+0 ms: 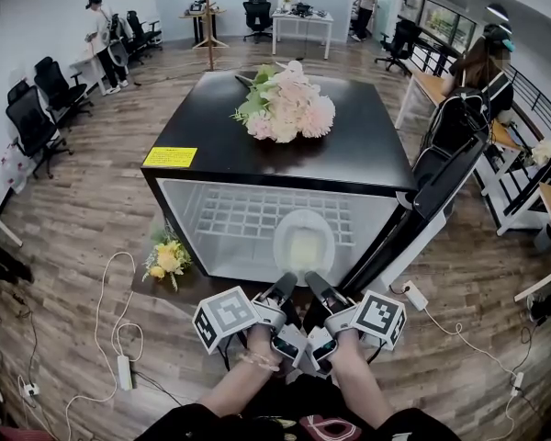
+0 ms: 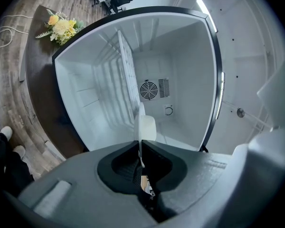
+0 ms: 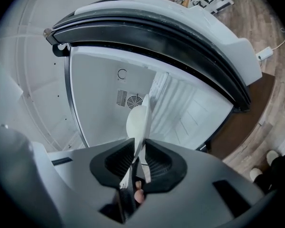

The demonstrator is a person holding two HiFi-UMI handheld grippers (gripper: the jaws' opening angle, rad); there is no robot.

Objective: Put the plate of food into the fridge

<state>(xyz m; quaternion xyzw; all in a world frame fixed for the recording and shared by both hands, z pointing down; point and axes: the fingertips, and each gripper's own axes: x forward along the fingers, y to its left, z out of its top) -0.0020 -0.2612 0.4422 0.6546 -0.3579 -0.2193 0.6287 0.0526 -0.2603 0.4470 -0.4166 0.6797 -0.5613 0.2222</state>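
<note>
Left gripper (image 1: 282,289) is clamped tight on the plate's (image 1: 303,242) near rim, right gripper (image 1: 315,289) sits slack around it. From you, the plate runs straight ahead, over the wire shelf (image 1: 228,214) inside the fridge (image 1: 367,154), so back out straight.

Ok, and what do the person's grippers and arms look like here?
Both the left gripper and right gripper are grey-bodied with black ribbed pads, each carrying a white cube printed with black square markers. Forearms are bare; a thin bracelet circles the left wrist. Clothing is dark.
</note>
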